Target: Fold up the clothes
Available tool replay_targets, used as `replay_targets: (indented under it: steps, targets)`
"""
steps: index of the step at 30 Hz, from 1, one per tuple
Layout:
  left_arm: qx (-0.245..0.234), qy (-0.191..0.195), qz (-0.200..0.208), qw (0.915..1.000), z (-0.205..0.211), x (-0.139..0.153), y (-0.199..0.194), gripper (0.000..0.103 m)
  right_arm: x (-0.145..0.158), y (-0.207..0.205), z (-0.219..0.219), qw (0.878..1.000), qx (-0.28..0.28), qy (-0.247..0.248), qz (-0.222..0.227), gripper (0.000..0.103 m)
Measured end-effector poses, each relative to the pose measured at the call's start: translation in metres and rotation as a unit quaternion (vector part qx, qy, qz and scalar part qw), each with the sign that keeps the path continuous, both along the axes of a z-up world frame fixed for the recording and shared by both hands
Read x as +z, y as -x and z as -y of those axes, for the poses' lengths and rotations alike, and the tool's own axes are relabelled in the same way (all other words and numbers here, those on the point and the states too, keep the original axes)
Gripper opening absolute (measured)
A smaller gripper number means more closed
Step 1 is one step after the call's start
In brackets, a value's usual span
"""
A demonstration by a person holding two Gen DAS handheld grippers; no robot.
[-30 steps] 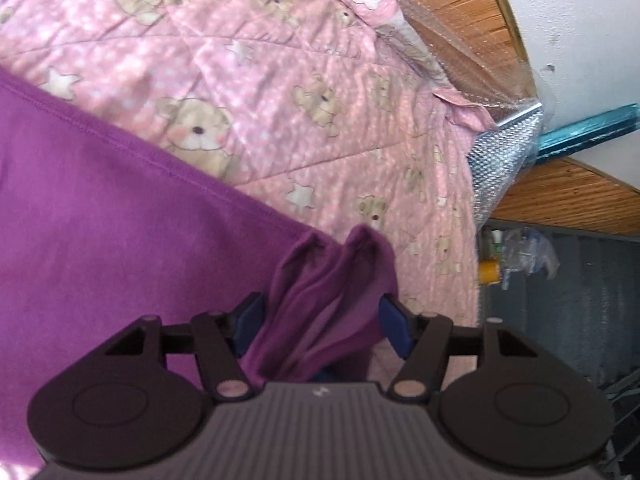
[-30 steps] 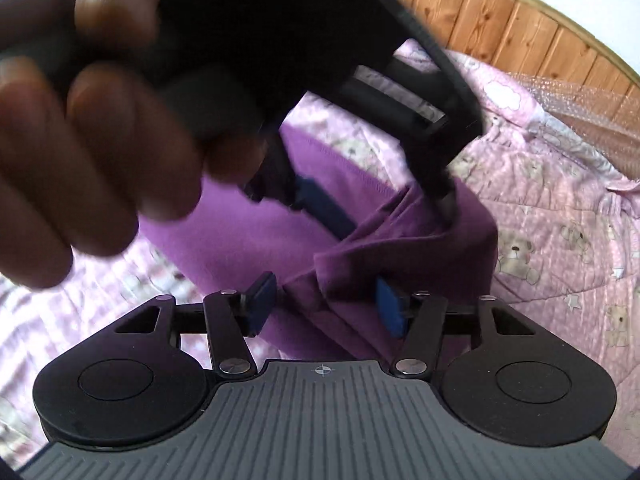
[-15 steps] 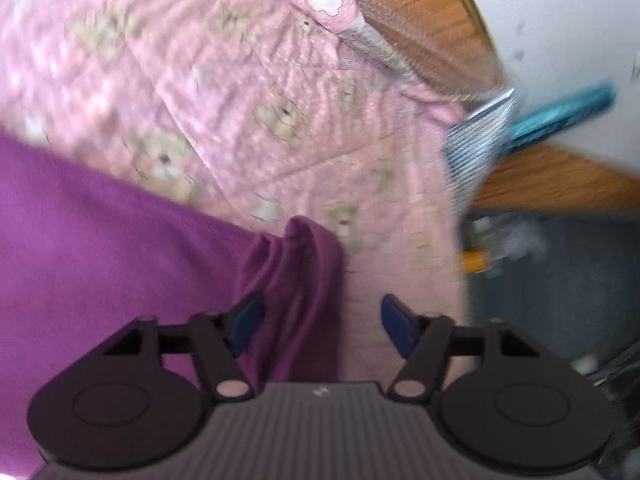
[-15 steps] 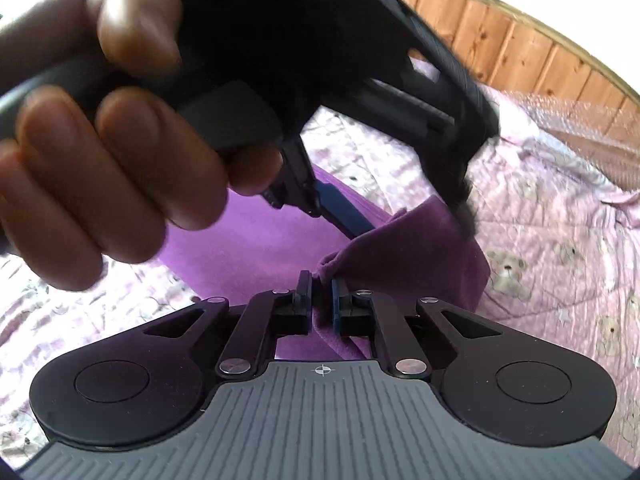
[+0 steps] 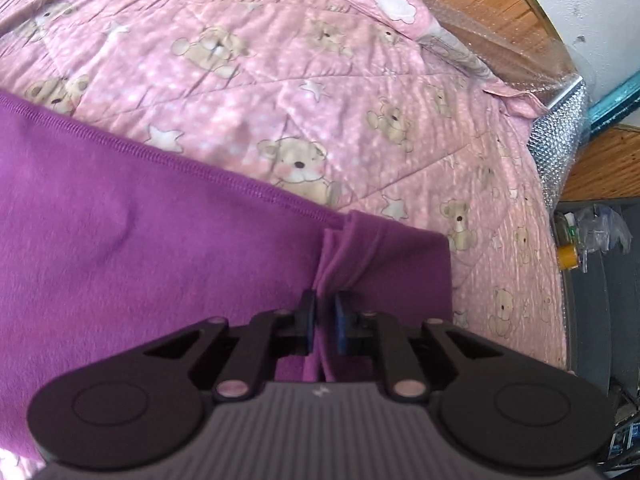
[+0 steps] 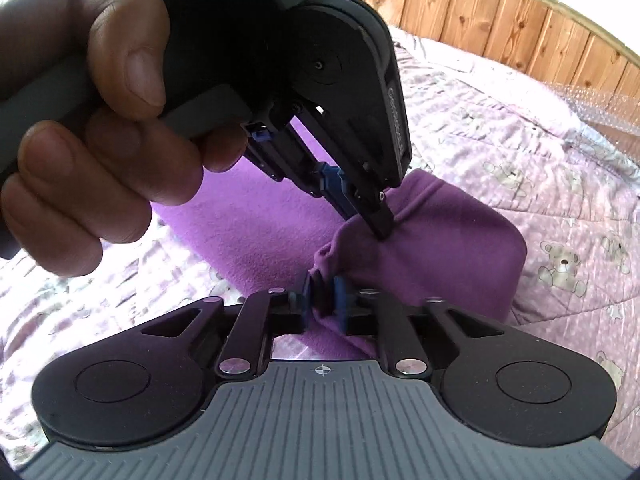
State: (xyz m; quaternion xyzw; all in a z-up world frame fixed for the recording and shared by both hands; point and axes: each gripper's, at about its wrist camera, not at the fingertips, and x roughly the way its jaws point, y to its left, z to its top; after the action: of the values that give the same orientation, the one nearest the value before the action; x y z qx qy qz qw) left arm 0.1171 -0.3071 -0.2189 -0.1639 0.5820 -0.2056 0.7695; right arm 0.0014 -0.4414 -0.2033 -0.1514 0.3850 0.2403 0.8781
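**Both claws pinching one corner of the purple garment**

The left claw is clamping a bunched fold of the purple garment; its jaws have just been closing, and the cloth is pressed between the blue pads. The right claw is gripping the same gathered corner just beside it; its jaws have just been opening a little, yet fabric is sitting squeezed between them. In the right wrist view the left claw is coming in from above, held by the person's hand, its tip touching the cloth near the right claw's bite.

The garment is lying spread across the bed, on a pink quilt printed with bears and stars, with its stitched hem running diagonally and the pinched corner rising off the quilt. A wooden headboard is standing behind.

Judging by this, the step in hand is securing a corner to start a fold. The next move probably calls for lifting the corner and carrying it across the flat cloth, keeping both grips firm so the fabric is not slipping out.
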Motion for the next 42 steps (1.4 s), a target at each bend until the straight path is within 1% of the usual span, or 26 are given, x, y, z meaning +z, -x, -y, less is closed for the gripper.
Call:
replay_targets:
  steps: [2, 5, 7, 8, 10, 11, 13, 14, 16, 17, 18, 20, 21, 22, 23, 24, 26, 27, 29, 31, 32, 33, 34, 35, 39, 42]
  targets:
    - [-0.004, -0.002, 0.02, 0.9998, -0.007, 0.013, 0.005, 0.016, 0.017, 0.005, 0.015, 0.999, -0.014, -0.035, 0.001, 0.032]
    - [-0.001, -0.005, 0.063, 0.998, -0.019, 0.04, 0.013, 0.016, 0.046, 0.016, 0.047, 0.993, -0.077, -0.083, 0.022, 0.032]
    - [0.006, 0.004, 0.088, 0.9961, -0.018, 0.055, 0.012, 0.017, 0.046, 0.007, 0.061, 0.99, -0.116, -0.083, 0.018, 0.024]
    - [-0.002, 0.018, 0.087, 0.9961, -0.011, 0.056, 0.007, 0.017, 0.042, 0.002, 0.065, 0.988, -0.13, -0.08, 0.013, 0.014]
    - [-0.029, 0.025, 0.078, 0.9963, 0.012, 0.044, -0.006, 0.017, 0.027, -0.008, 0.064, 0.988, -0.136, -0.068, 0.003, 0.013]
    - [-0.041, 0.019, 0.072, 0.9963, 0.023, 0.035, -0.012, 0.018, 0.017, -0.012, 0.062, 0.989, -0.136, -0.062, -0.011, 0.013]
    - [-0.05, -0.012, 0.054, 0.9972, 0.039, 0.009, -0.024, 0.016, -0.002, -0.019, 0.058, 0.989, -0.138, -0.041, -0.029, 0.012]
    - [-0.054, -0.021, 0.049, 0.9971, 0.045, -0.001, -0.029, 0.01, -0.009, -0.019, 0.057, 0.989, -0.138, -0.033, -0.032, 0.013]
    - [-0.053, -0.01, 0.045, 0.9975, 0.04, 0.003, -0.03, 0.01, -0.005, -0.015, 0.055, 0.99, -0.138, -0.029, -0.03, 0.014]
    - [-0.049, -0.006, 0.042, 0.9979, 0.035, 0.007, -0.028, 0.015, 0.001, -0.013, 0.055, 0.989, -0.14, -0.036, -0.028, 0.014]
    - [-0.041, 0.0, 0.043, 0.9982, 0.026, 0.01, -0.019, 0.025, 0.009, -0.008, 0.056, 0.989, -0.138, -0.048, -0.015, 0.014]
    - [-0.024, 0.013, 0.046, 0.9986, 0.009, 0.017, -0.003, 0.033, 0.011, -0.004, 0.056, 0.99, -0.129, -0.051, -0.003, 0.015]
    - [-0.018, 0.013, 0.042, 0.9989, 0.002, 0.017, 0.004, 0.033, 0.004, -0.006, 0.056, 0.99, -0.129, -0.049, -0.013, 0.016]
    - [-0.016, -0.005, 0.024, 0.9996, -0.002, 0.007, 0.009, 0.032, -0.003, -0.008, 0.055, 0.99, -0.128, -0.047, -0.023, 0.016]
    - [-0.013, -0.015, 0.01, 0.9997, -0.006, 0.0, 0.014, 0.028, -0.008, -0.01, 0.054, 0.99, -0.128, -0.044, -0.031, 0.016]
    - [-0.005, -0.008, 0.01, 0.9999, -0.012, 0.001, 0.018, 0.026, -0.005, -0.011, 0.051, 0.991, -0.126, -0.038, -0.032, 0.017]
    - [0.011, 0.007, 0.011, 0.9999, -0.023, 0.004, 0.025, 0.029, 0.01, -0.008, 0.043, 0.993, -0.111, -0.04, -0.012, 0.021]
    - [0.018, 0.013, 0.016, 0.9996, -0.027, 0.008, 0.027, 0.035, 0.017, -0.007, 0.036, 0.995, -0.092, -0.04, 0.002, 0.035]
    - [0.031, 0.023, 0.025, 0.999, -0.034, 0.015, 0.029, 0.039, 0.021, -0.007, 0.018, 0.998, -0.052, -0.031, 0.017, 0.052]
    - [0.034, 0.018, 0.024, 0.999, -0.033, 0.016, 0.03, 0.039, 0.009, -0.01, 0.0, 1.0, -0.02, -0.008, 0.008, 0.048]
    - [0.034, 0.016, 0.024, 0.999, -0.033, 0.016, 0.031, 0.039, 0.002, -0.011, -0.006, 1.0, -0.013, 0.001, 0.001, 0.041]
    - [0.035, 0.014, 0.024, 0.999, -0.033, 0.017, 0.032, 0.039, -0.004, -0.013, -0.009, 1.0, -0.011, 0.005, -0.007, 0.026]
    - [0.035, 0.014, 0.026, 0.9989, -0.034, 0.019, 0.035, 0.039, -0.005, -0.013, -0.011, 1.0, -0.015, -0.002, -0.007, 0.019]
    - [0.036, 0.016, 0.027, 0.9988, -0.037, 0.021, 0.038, 0.039, -0.003, -0.011, -0.008, 1.0, -0.02, -0.014, -0.003, 0.009]
    - [0.04, 0.034, 0.044, 0.9976, -0.038, 0.027, 0.044, 0.04, 0.004, -0.002, -0.001, 0.999, -0.014, -0.029, 0.002, 0.006]
    - [0.018, 0.046, 0.05, 0.9975, -0.024, 0.027, 0.044, 0.041, -0.006, -0.003, -0.004, 1.0, 0.014, 0.0, -0.003, 0.006]
